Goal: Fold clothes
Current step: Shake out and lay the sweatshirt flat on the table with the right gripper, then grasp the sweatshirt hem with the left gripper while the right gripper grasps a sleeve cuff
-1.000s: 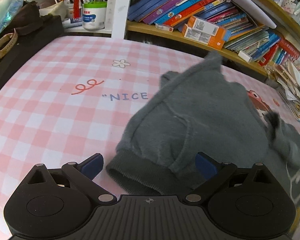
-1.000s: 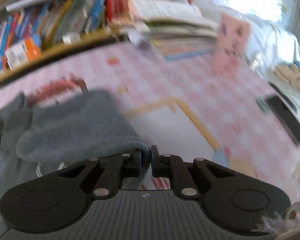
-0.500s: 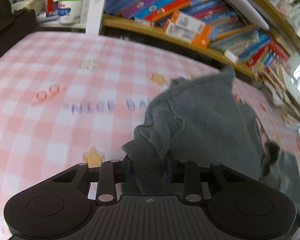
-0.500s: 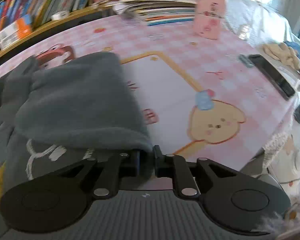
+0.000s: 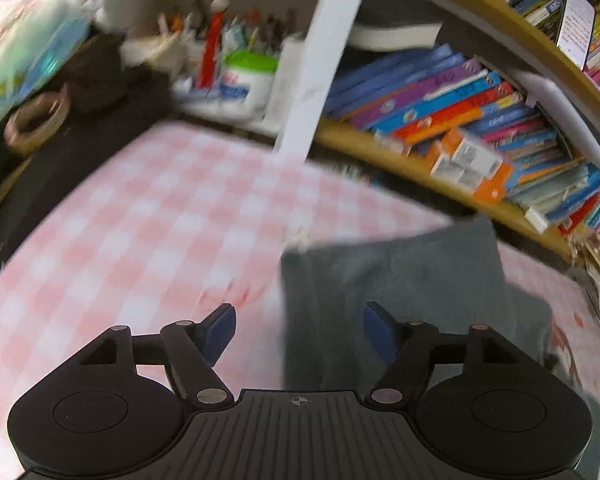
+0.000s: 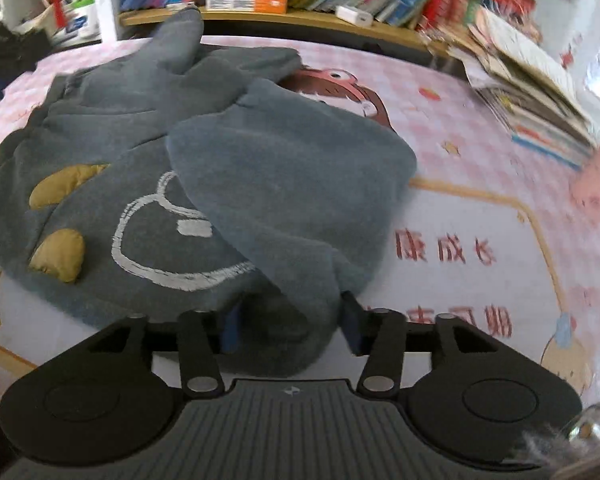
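A grey fleece sweater (image 6: 148, 216) with a white line drawing and mustard patches lies on the pink checked tablecloth (image 6: 480, 132). One sleeve (image 6: 300, 184) is folded across its front. The sleeve's end lies between the blue pads of my right gripper (image 6: 290, 326), whose jaws are opening and no longer pinch it. In the left wrist view the sweater (image 5: 412, 280) shows as a flat grey fold. Its left edge runs between the fingers of my left gripper (image 5: 300, 330), whose jaws are opening with the pads clear of the cloth.
A curved wooden shelf of books (image 5: 460, 120) runs along the table's far side, with a white post (image 5: 320, 60) and a pen tub (image 5: 248, 80). Dark bags (image 5: 100, 92) sit at the far left. Stacked magazines (image 6: 540, 92) lie at the right.
Both grippers have let go of the sweater and opened. The right one carried its sleeve across the sweater's front. The left one pinched the hem, then released it and drew back.
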Demonstrator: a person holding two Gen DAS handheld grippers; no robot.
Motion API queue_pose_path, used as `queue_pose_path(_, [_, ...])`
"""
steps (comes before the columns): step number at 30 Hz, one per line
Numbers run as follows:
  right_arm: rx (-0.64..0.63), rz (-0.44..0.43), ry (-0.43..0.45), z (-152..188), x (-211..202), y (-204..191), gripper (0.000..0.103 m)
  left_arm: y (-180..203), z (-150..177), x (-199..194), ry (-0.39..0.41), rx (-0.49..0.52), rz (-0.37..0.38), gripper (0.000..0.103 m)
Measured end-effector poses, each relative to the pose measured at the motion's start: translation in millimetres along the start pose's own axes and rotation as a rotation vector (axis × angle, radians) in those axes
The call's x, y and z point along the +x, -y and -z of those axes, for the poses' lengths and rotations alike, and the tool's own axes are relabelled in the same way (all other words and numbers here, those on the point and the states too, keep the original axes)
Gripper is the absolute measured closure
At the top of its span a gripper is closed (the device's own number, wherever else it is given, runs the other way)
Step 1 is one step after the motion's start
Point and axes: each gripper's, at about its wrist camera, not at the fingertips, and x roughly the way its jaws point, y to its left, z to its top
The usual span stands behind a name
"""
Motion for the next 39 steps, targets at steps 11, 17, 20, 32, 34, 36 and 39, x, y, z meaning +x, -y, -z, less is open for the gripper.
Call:
queue_pose_path(11, [-0.216, 0.033, 0.22, -42, -10, -44, 0.031, 6, 56, -25, -0.044, 0.169, 0.099, 0.063])
queue_pose_path(17, [-0.332, -0.035, 0.17, -65, 22, -78, 0.05, 0, 55, -8, -0.102, 0.161, 0.093, 0.091])
queue_pose_path(20, [-0.357, -0.058, 0.132, -74, 37, -92, 0.051, -14, 56, -17, -0.088, 0.107, 0.084, 0.098])
queue_pose_path(32, [-0.403, -0.147, 0.092, -85, 56, -132, 0.058, -55, 84, -61, -0.084, 0.061, -0.014, 0.098])
queue_pose_path(34, [-0.389, -0.19, 0.083, -85, 54, -131, 0.073, -56, 84, -60, -0.093, 0.054, -0.024, 0.099])
queue_pose_path(36, [-0.356, -0.197, 0.084, -85, 50, -124, 0.085, -56, 84, -58, -0.102, 0.049, -0.033, 0.099])
queue_pose_path(39, [-0.266, -0.178, 0.116, -86, 37, -99, 0.09, -53, 82, -56, -0.105, 0.058, -0.04, 0.098])
